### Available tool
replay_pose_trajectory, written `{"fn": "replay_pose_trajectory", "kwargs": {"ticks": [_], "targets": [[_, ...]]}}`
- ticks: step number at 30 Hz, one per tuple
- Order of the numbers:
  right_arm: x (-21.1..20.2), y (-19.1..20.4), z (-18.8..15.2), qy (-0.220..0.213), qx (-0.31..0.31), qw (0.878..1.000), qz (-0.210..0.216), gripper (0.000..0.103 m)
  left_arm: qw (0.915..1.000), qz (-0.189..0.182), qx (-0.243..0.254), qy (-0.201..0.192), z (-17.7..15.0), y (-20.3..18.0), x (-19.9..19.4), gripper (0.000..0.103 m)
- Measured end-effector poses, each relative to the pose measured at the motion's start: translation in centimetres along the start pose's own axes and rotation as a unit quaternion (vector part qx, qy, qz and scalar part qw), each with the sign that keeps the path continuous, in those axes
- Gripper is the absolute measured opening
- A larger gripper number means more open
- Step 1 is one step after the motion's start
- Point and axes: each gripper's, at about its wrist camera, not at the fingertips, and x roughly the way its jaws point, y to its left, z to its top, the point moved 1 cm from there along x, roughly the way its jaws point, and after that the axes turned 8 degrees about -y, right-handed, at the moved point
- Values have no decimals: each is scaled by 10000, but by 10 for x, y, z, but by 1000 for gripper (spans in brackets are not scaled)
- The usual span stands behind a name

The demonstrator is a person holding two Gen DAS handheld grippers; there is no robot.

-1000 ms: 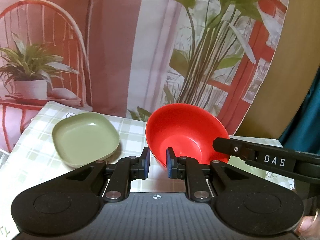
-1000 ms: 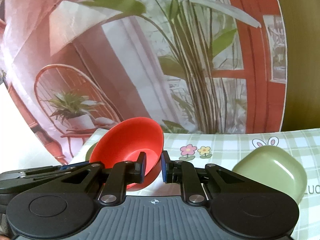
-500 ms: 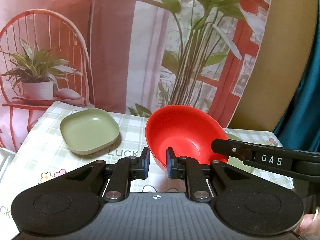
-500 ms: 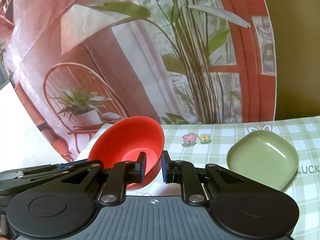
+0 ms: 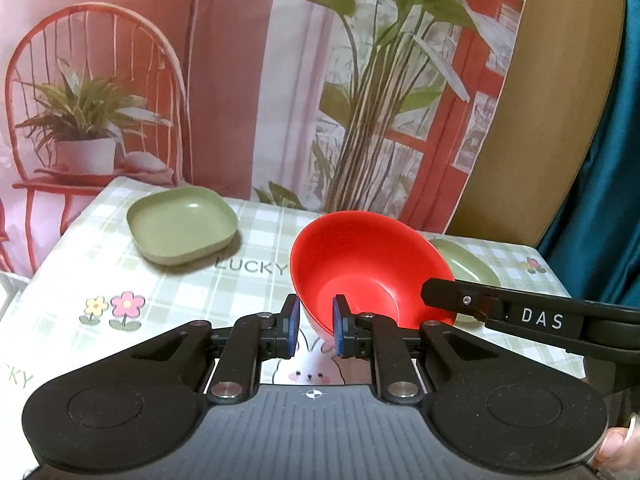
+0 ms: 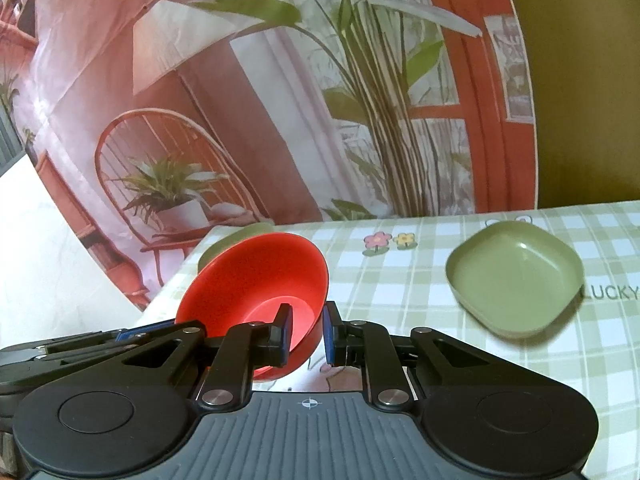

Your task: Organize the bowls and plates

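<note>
Pinching the near rim of the red bowl (image 5: 372,268), the left tongs (image 5: 314,330) hold it tilted with one blue pad inside the wall and the other outside, so the bowl's open mouth faces up and toward the backdrop at 12 o'clock. From the right wrist view the same red bowl (image 6: 256,292) sits at about 10 o'clock of the right tongs (image 6: 306,334), which also clamp its rim (left pad inside, right pad outside, the wall between them). In the left wrist view the right tool's black finger, marked DAS, reaches in from 3 o'clock and meets the bowl's right edge. The bowl appears lifted off the desk (image 5: 100,276), though its underside is hidden behind the tongs. A green square plate (image 5: 182,224) rests flat on the checked cloth at 10 o'clock of the bowl, well apart from it, just beyond the printed word LUCKY. A second green plate (image 5: 468,268) lies at 3 o'clock, partly covered by the bowl and the DAS finger; in the right wrist view this plate (image 6: 514,278) is in full sight at 2 o'clock of the tongs, flat on the desk (image 6: 400,280). A printed backdrop (image 5: 280,80) of a chair and potted plants stands behind.
</note>
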Motion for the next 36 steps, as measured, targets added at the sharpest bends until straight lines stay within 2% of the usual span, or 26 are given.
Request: {"fn": "replay_pose_trajectory", "kwargs": {"ticks": [11, 23, 36], "targets": [[-18, 3, -24, 152, -57, 9999, -52, 15, 9998, -93, -158, 97, -23, -1, -20, 18], [-33, 8, -47, 315, -43, 9995, -5, 15, 9994, -40, -280, 211, -47, 1, -39, 18], [-44, 17, -68, 534, -133, 9985, 76, 17, 9993, -29, -301, 200, -58, 8, -56, 19]]}}
